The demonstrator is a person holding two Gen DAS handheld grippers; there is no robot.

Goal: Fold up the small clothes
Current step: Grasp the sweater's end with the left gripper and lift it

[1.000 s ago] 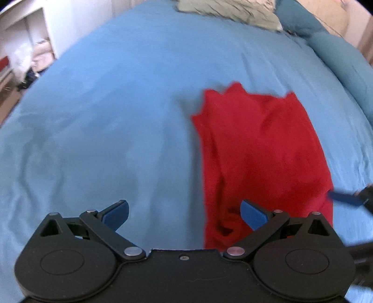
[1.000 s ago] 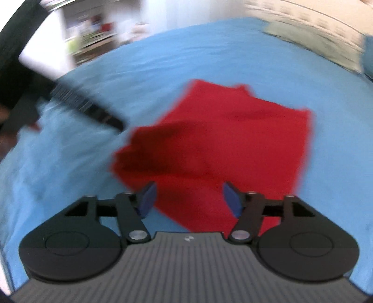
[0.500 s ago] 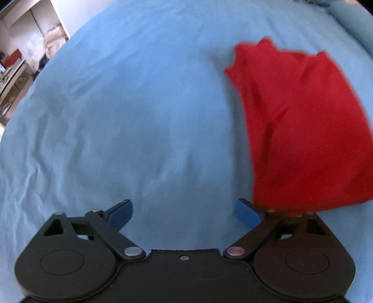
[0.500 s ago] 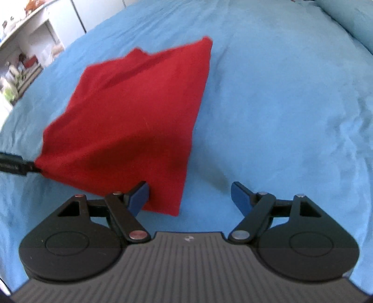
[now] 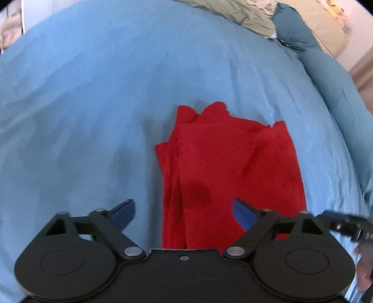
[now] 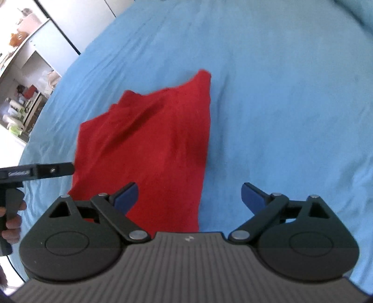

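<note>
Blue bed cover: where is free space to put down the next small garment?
The blue bed cover is bare to the left of the red cloth in the left wrist view, and beyond it up to the grey-green bedding. The right wrist view shows bare cover on the cloth's other side. The near edge, by both grippers, is crowded.

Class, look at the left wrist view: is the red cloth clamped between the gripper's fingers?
No: the red cloth lies flat on the blue bedspread, untouched.

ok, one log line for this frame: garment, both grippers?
red garment: folded, flat on blue bedspread | left gripper: open, closing, not gripping | right gripper: open, opening, not gripping
</note>
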